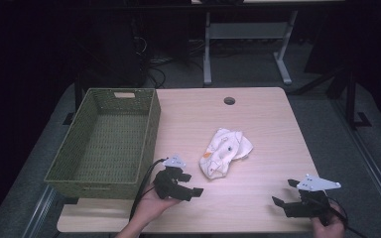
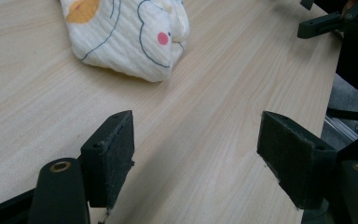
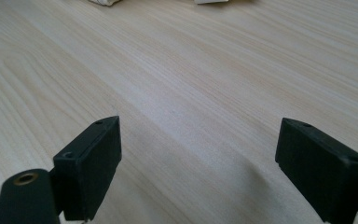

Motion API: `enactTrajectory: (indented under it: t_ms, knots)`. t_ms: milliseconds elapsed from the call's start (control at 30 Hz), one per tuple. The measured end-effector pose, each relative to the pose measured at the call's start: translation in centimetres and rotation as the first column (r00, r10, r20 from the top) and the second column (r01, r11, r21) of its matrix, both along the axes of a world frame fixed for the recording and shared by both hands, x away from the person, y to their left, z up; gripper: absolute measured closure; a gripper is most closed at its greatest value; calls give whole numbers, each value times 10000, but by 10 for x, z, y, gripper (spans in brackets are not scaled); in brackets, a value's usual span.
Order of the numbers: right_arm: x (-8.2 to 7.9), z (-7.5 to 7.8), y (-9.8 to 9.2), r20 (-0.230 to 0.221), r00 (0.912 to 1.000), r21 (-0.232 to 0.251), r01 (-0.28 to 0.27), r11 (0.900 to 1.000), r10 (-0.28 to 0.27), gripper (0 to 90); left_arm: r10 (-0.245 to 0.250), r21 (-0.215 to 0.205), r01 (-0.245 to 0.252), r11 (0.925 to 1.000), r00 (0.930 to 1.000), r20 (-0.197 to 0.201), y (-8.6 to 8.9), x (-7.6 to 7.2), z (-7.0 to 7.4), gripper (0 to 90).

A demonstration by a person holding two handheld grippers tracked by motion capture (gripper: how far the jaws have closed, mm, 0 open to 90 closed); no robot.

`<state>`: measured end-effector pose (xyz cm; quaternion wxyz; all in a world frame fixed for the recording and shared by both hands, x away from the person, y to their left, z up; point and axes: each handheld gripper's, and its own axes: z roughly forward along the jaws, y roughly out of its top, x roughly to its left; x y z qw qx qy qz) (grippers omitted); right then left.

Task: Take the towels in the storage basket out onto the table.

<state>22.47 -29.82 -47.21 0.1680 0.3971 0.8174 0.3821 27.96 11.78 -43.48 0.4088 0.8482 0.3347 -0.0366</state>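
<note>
A: Going left to right with the cloth as the landmark: what lies far left of it?

B: A green woven basket (image 1: 106, 139), sitting on the left part of the desk (image 1: 268, 124), well apart from the cloth (image 1: 224, 151). Nothing lies in it as far as the high view shows.

A: And the cloth itself?

B: A crumpled white piece with an orange patch and a pink dot, lying on the desk near its middle, to the right of the basket.

A: The left claw?

B: The left claw (image 1: 187, 187) hovers just below and left of the cloth, near its lower edge. In the left gripper view the jaws stand wide apart with nothing between them, so it is released, and the cloth (image 2: 130, 35) sits ahead of them.

A: The right one?

B: The right claw (image 1: 286, 194) is well to the lower right of the cloth, jaws also spread and empty over bare wood.

A: So how should the grab go?

B: I'd judge the left claw is the one to reach. Lower it so one jaw slides under a raised fold, not flat fabric, then pinch a thick bunch so nothing slips. Lift straight up before swinging towards the basket, or a trailing corner may drag on the rim
</note>
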Motion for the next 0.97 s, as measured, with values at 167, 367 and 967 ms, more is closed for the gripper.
enactTrajectory:
  t_ms: [167, 367, 967]
  knots:
    - [0, 0, 1, 2, 10000, 1, -1, 10000, 1, 140, 47, -59, -47, 10000, 10000, -59, 1, -1, -5, 270]
    - [-1, 0, 1, -14, 10000, 25, -6, 10000, 6, 140, -4, -66, 4, 10000, 10000, -3, 2, -5, -8, 270]
    - [0, 2, 3, 41, 9991, -16, -428, 9991, 428, 140, 77, 73, -79, 9999, 9996, 279, 2, -8, -12, 261]
